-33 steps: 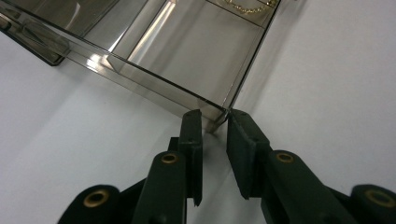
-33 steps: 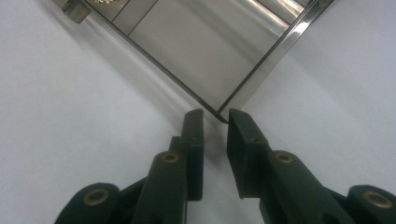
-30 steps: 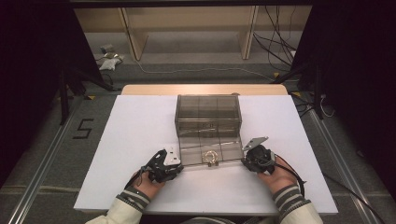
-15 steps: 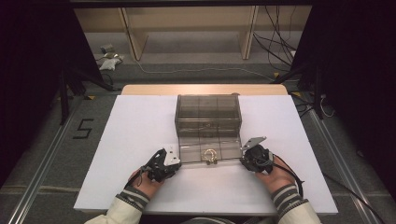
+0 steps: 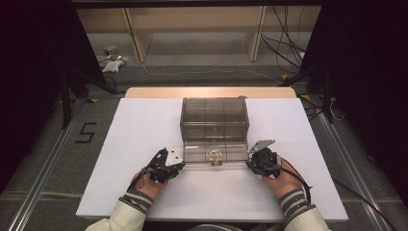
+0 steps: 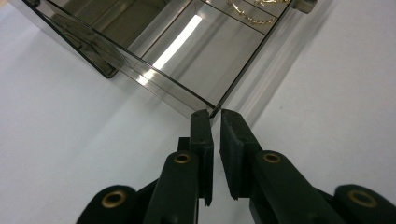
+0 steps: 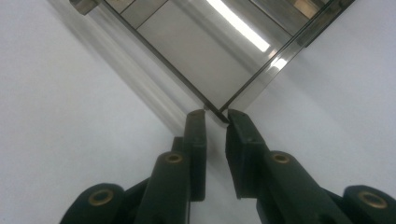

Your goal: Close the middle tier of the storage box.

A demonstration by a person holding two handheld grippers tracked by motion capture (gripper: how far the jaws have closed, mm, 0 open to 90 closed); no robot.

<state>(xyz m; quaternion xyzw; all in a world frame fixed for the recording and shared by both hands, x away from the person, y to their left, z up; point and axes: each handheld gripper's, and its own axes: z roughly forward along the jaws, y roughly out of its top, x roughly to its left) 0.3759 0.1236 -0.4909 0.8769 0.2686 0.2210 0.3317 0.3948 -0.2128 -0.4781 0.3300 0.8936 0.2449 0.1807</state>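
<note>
At the left, the left hand-held gripper (image 5: 179, 165) is closed on the near left corner of the drawer (image 5: 215, 154), its jaws nearly together with the thin wall pinched between them. The drawer is drawn out from the smoked box (image 5: 214, 117) toward the person and rests on the white counter (image 5: 120, 159). At the right, the right hand-held gripper (image 5: 250, 165) is likewise shut on the near right corner. Both corners are probably held so that the drawer slides straight without skewing. From above, a gold ring-like piece (image 5: 214, 155) is seen in the drawer; its form is unclear. In the left gripper view a fine chain (image 6: 250, 17) is shown, and the grip is seen close.
</note>
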